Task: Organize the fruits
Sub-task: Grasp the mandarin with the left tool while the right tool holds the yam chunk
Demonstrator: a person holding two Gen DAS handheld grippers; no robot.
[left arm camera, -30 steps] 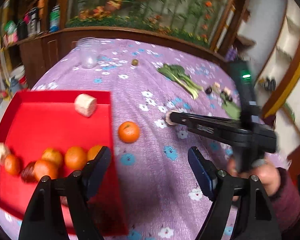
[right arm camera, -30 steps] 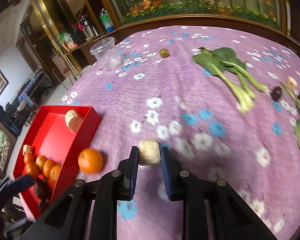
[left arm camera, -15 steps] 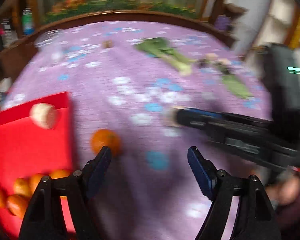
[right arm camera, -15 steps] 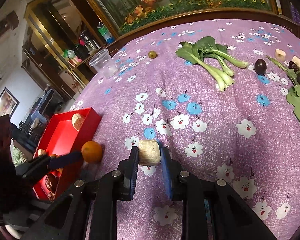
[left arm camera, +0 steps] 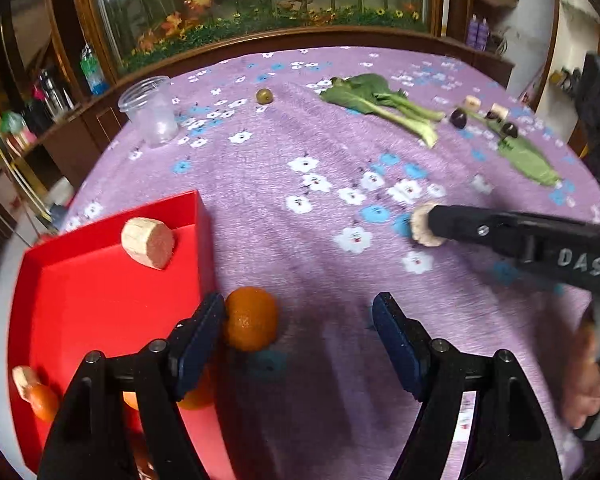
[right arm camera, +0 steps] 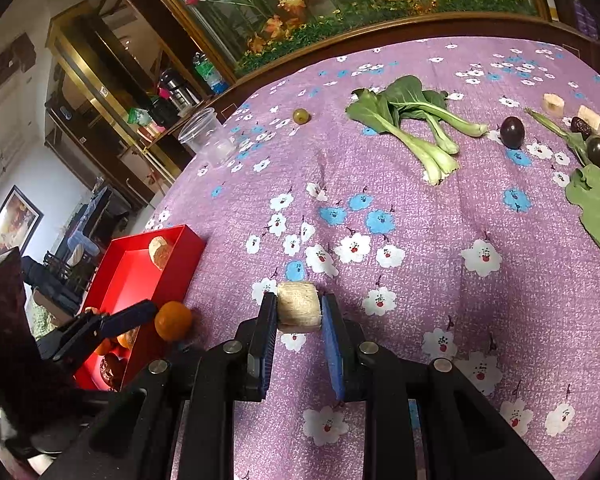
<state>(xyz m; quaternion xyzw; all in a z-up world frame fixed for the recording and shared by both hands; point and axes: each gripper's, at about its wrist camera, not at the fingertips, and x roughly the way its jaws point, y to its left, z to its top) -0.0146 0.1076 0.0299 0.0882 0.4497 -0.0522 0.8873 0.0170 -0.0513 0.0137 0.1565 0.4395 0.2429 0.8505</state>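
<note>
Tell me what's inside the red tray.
The red tray holds a beige chunk at its far end and oranges near the front. The left tool hides part of the front.

One red tray, one clear cup, two dark plums, two hand-held grippers.

Tablecloth: purple, printed with white and blue flowers. Tray: bright red. Mandarin: orange. Bok choy: green leaves, pale stems. Plums: dark purple. Cut fruit piece: beige. Gripper pads: blue.
</note>
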